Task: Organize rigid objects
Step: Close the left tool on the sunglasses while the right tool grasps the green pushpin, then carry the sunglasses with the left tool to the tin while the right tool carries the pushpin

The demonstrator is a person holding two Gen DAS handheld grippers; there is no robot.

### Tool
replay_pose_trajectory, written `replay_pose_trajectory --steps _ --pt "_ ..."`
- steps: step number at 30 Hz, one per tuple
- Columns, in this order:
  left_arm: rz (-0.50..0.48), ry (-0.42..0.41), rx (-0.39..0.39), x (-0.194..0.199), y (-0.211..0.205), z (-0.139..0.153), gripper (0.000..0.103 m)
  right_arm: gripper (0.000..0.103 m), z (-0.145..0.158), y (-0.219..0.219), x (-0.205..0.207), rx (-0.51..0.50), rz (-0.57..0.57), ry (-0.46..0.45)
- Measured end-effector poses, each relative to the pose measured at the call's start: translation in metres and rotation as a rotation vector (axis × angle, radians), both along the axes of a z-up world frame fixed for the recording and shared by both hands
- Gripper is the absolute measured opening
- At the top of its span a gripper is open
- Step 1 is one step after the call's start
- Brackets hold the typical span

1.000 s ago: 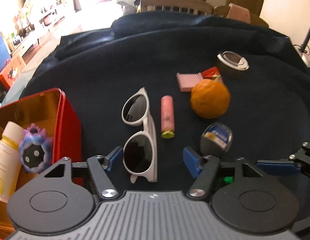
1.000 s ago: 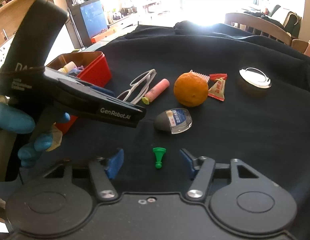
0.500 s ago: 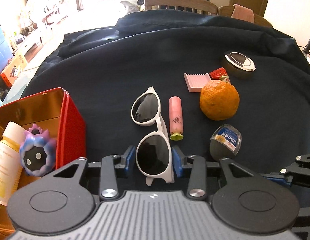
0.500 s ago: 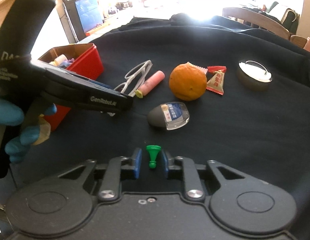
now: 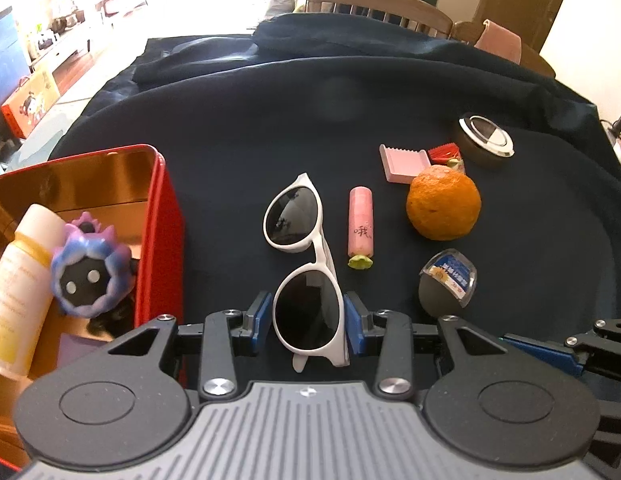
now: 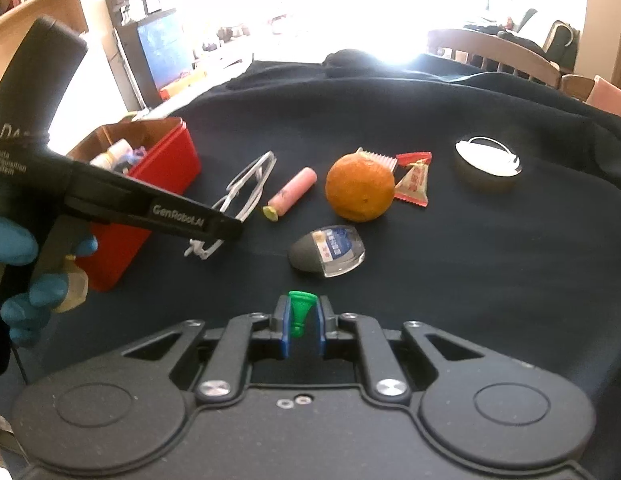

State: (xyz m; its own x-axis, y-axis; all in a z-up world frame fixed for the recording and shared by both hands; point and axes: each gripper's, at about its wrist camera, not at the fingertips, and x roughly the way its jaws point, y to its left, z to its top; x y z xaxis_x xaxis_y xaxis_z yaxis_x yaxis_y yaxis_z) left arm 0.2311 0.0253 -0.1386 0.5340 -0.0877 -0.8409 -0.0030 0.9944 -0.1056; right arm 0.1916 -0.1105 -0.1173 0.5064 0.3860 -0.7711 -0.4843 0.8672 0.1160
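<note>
Both my grippers have closed up since a moment ago. Back then their blue pads stood wide apart; now they squeeze. My left gripper [image 5: 306, 322] has shut on the near lens of the white sunglasses [image 5: 306, 256]. My right gripper [image 6: 302, 322] has shut on the little green peg [image 6: 299, 312].

I think I am at the grabbing step, with one thing in each gripper. Next I need to lift both off the dark surface [image 5: 310, 128] and carry them to the red box [image 5: 158, 232]. The box sits just left of my left gripper. Inside it I see a white bottle [image 5: 18, 276] and a purple toy [image 5: 88, 270].

The sunglasses are long and poke far out in front, so I should lift them slowly. They might tip or slip.

A bit farther out lies a pink tube [image 5: 361, 232] beside the sunglasses. To its right is a small grey thing with a clear cover [image 5: 446, 284]. Then comes the orange [image 5: 443, 206]. Past it are a pink pad [image 5: 404, 162], a red candy [image 5: 444, 154] and a round tin [image 5: 485, 140]. They have not moved and still wait on the surface.
</note>
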Motion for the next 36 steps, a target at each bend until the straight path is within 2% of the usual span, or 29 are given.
replay_pose_trajectory --steps 19,36 --pt "0.001 -0.059 -0.092 -0.035 0.021 0.050 0.038 0.011 0.041 0.002 -0.026 0.084 -0.056 -0.065" --pt "0.012 -0.157 -0.112 -0.069 0.078 0.098 0.038 0.012 0.073 0.051 -0.045 0.120 -0.046 -0.149"
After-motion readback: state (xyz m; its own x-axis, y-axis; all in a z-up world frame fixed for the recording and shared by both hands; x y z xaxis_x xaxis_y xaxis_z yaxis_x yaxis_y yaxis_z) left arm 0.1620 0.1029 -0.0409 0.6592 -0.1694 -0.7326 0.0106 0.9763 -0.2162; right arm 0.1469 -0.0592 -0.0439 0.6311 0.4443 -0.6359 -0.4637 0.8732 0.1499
